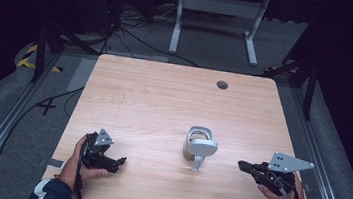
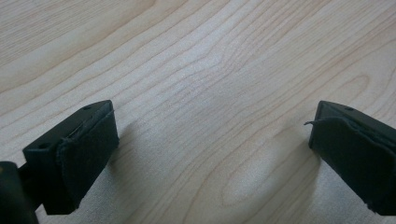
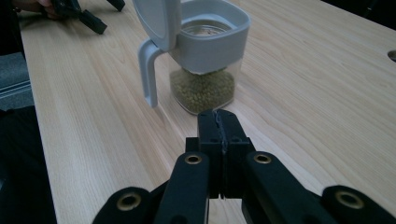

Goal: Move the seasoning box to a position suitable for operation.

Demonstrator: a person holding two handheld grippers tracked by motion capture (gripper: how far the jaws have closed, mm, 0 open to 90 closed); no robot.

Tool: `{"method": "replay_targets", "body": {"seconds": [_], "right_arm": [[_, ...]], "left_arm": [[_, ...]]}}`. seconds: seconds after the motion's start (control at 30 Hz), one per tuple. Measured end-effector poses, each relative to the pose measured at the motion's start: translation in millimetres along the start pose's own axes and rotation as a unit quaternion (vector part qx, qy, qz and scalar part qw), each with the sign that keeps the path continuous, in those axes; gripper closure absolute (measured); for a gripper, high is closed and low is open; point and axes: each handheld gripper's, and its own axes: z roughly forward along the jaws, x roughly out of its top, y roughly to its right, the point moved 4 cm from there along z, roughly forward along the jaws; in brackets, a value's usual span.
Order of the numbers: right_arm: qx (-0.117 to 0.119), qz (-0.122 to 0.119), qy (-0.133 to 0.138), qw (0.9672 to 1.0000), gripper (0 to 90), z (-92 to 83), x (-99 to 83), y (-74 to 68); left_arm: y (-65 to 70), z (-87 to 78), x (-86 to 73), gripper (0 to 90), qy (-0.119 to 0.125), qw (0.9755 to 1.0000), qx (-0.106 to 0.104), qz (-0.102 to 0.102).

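Note:
A clear jar (image 1: 198, 150) with a grey collar and a grey handle stands on the wooden table (image 1: 164, 98), front of centre. Its grey lid (image 3: 156, 21) is flipped up, and green grains (image 3: 203, 91) fill the lower part. My right gripper (image 3: 218, 114) is shut with nothing in it, pointing at the jar from a short way off, apart from it; in the high view it (image 1: 241, 164) lies to the jar's right. My left gripper (image 2: 210, 140) is open wide over bare wood, and in the high view it (image 1: 119, 162) sits near the front left edge.
A round cable hole (image 1: 222, 84) sits near the table's far right edge. Beyond the table stand a white desk frame (image 1: 219, 6) and loose cables (image 1: 136, 39) on the grey floor. The left gripper (image 3: 88, 18) appears far off in the right gripper view.

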Motion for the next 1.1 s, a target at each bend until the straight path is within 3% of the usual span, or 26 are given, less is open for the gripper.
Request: {"method": "replay_targets", "body": {"seconds": [0.47, 0.83, 1.1], "right_arm": [[0.027, -0.024, 0.016, 0.9992, 89.9, 11.3, 24.7, -15.6], [0.039, -0.037, 0.027, 0.9982, 90.0, 13.0, 34.9, -23.6], [0.052, -0.054, 0.039, 0.9964, 90.0, 22.1, 53.4, -32.9]], "left_arm": [[2.1, -0.7, 1.1, 9.2, 0.013, 0.9999, 0.007, 0.004], [1.5, -0.3, 1.1, 9.4, 0.018, 0.9998, 0.007, 0.007], [1.4, -0.1, 1.2, 9.5, 0.018, 0.9998, 0.004, 0.007]]}}
